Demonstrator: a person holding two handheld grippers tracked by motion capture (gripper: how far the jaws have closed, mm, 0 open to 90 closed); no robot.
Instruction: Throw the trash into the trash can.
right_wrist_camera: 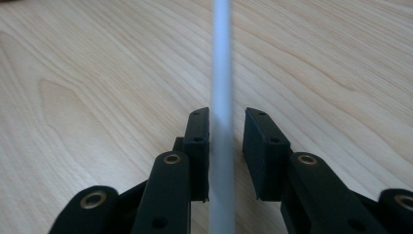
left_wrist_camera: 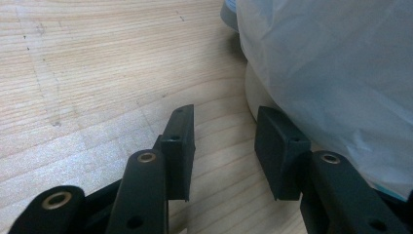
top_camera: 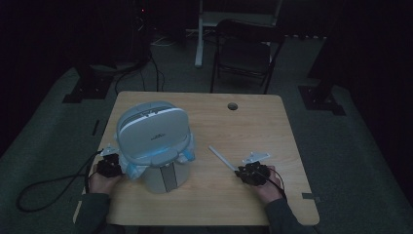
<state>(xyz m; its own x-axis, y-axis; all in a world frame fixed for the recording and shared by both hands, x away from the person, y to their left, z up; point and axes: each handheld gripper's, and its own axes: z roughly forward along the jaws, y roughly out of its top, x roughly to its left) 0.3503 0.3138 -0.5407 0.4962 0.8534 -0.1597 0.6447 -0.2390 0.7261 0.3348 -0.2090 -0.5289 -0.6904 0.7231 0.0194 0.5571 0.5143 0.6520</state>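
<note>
My right gripper (right_wrist_camera: 226, 122) has its jaws slightly apart around the white rod (right_wrist_camera: 222, 92) lying on the table (top_camera: 253, 126) — pads not pressing. My left gripper (left_wrist_camera: 224, 141) — jaws spread, empty — sits beside the bin (top_camera: 153, 141) and its bag (left_wrist_camera: 331, 73).

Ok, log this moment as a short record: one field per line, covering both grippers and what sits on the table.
surface: wooden table
main item: grey lidded bin, lid down, plastic bag liner hanging out under the lid
loose item: white rod, lying on the table right of the bin
left gripper: open, beside the liner at the bin's base, nothing between the jaws
right gripper: open, rod runs between the jaws, small gap on one side
</note>
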